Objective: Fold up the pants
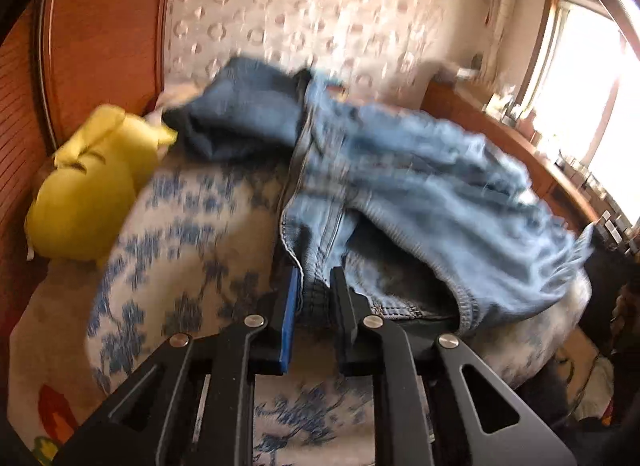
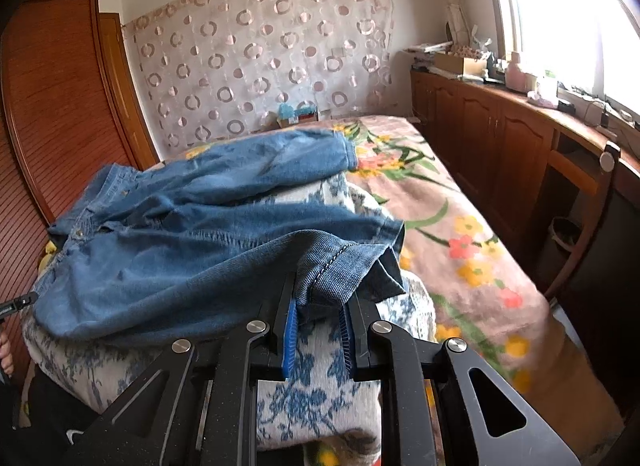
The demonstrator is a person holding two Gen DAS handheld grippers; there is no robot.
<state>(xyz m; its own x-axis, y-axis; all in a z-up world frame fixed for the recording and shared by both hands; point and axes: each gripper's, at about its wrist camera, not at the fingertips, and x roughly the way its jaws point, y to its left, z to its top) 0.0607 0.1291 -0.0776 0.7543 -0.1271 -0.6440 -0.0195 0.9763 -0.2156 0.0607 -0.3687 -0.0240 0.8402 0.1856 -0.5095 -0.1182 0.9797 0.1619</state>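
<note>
Right wrist view takes in one bed under a pink blanket printed with yellow and red flowers [image 2: 460,201], and on its near end sits one thick folded white quilt with blue floral print [image 2: 316,390]. One pair of blue denim pants [image 2: 180,250] lies crumpled across the top of that quilt, its long axis running crosswise: waistband with metal buttons toward the left edge beside the reddish wooden wardrobe [image 2: 60,105], the two legs pointing right, their hems reaching the quilt's right edge. In the left wrist view one yellow plush toy [image 1: 92,189] sits against the wardrobe at the quilt's left edge, just beside the dark blue end of the pants. There are two grippers. The right gripper [image 2: 320,306] is pinched on the hem of the nearer leg. The left gripper [image 1: 316,286] is clamped on a seamed edge of the denim near the waistband; that view is motion-blurred.
</note>
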